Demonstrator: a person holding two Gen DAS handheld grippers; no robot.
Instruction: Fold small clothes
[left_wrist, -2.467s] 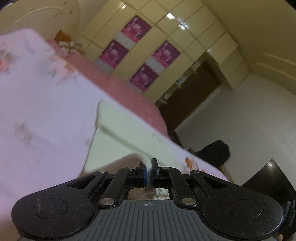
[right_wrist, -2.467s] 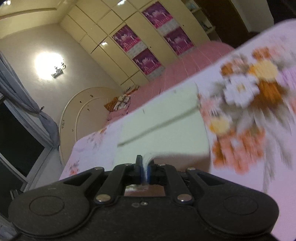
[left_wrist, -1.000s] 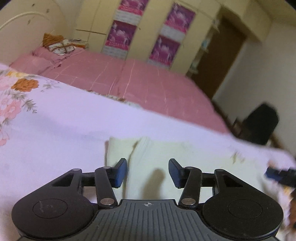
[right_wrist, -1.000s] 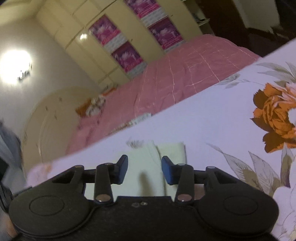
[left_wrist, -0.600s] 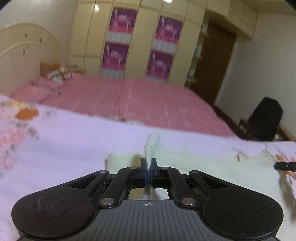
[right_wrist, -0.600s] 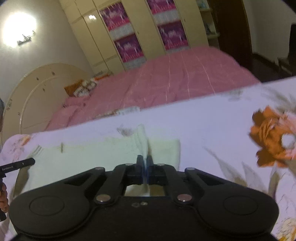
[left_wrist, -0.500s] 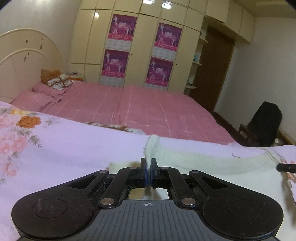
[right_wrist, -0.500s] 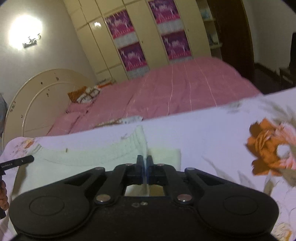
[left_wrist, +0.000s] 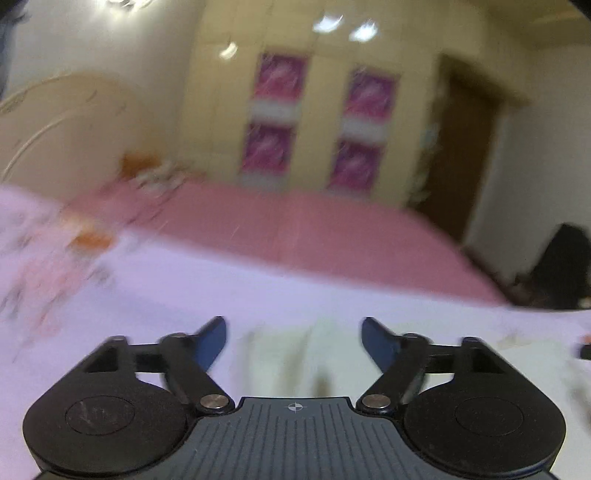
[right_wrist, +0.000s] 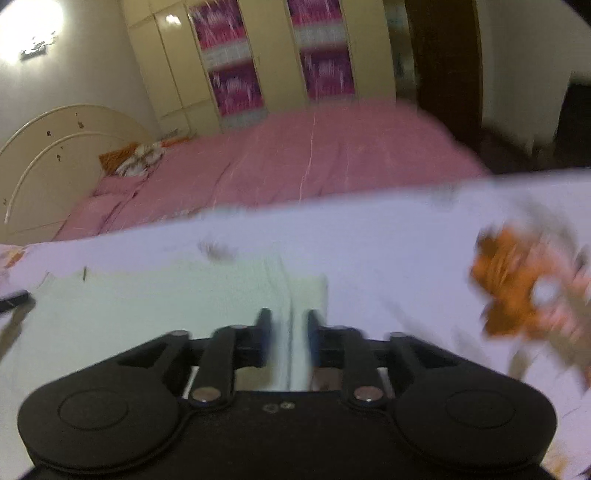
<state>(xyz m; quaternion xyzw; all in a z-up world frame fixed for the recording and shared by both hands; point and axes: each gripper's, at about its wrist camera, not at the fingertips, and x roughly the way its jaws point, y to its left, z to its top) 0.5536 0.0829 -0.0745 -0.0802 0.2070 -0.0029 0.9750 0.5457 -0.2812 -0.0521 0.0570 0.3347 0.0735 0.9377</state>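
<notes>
Left wrist view was badly smeared, yet the left tongs (left_wrist: 293, 332) plainly stood wide and were opening further, with nothing pressed by either blue pad. Between and just beyond them lay the garment (left_wrist: 295, 354), a pale cream knit, flat on the sheet (left_wrist: 177, 291), a lilac cloth printed with flowers. At the far right edge of that view a dark tip (left_wrist: 583, 350) poked in; I could not tell what it was.

Right wrist view was a little clearer. The right tongs (right_wrist: 287, 339) stood narrow and were opening. A raised ridge of the garment (right_wrist: 147, 317) ran up between the pads, but the blur hid whether it touched them; it looked free of their grip. The rest of the knit spread to the left across the sheet (right_wrist: 388, 258), its right edge lying just beyond the right finger. A big orange flower (right_wrist: 517, 291) was printed on the sheet well to the right of the knit. At the left edge another dark tip (right_wrist: 14, 299) showed beside the garment's far end.

Behind the sheet stretched a bed with a pink cover (right_wrist: 295, 162), a cream headboard (right_wrist: 55, 147) at its left end and a crumpled orange and white bundle (right_wrist: 133, 158) near it. Farther back stood a cream wardrobe (right_wrist: 280, 55) with magenta posters on its doors, a dark door (right_wrist: 443, 66) to its right and a glaring wall lamp (right_wrist: 29, 26) at upper left.
</notes>
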